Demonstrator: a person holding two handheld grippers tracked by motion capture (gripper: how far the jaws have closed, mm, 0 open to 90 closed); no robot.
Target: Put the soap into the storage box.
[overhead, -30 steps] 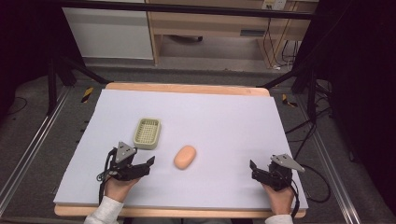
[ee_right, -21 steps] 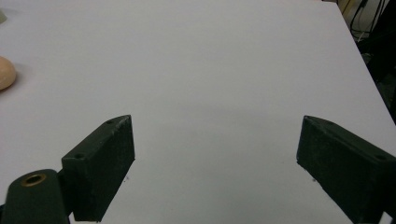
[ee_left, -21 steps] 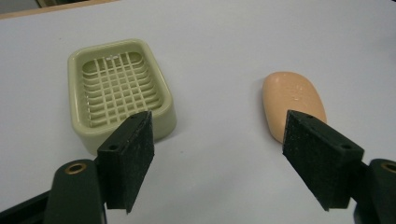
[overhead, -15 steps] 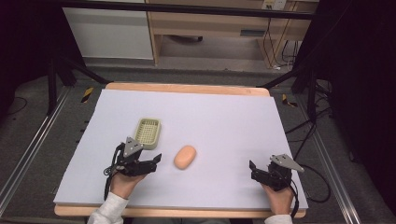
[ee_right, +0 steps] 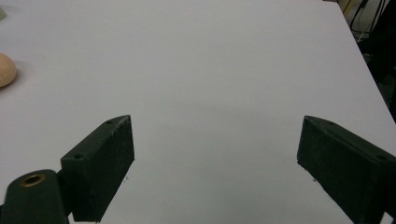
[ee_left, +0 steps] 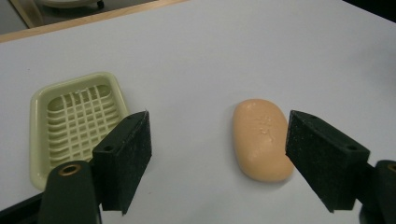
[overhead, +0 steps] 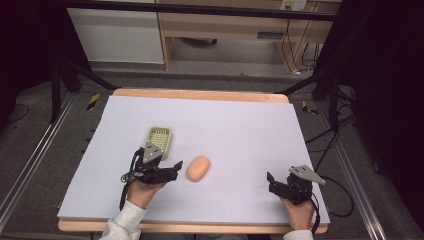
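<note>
My left hand-held gripper (ee_left: 217, 163) hangs wide open, just short of the soap (ee_left: 262, 138), which lies right of the dish (ee_left: 74, 123). I should straddle its narrow width squarely. My right hand-held gripper (ee_right: 215, 168) idles wide, far right.

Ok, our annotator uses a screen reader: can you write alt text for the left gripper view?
An orange soap bar lies on a white table, just inside the right jaw of the open left gripper. An empty pale green soap dish sits apart to its left, partly behind the left jaw.
</note>
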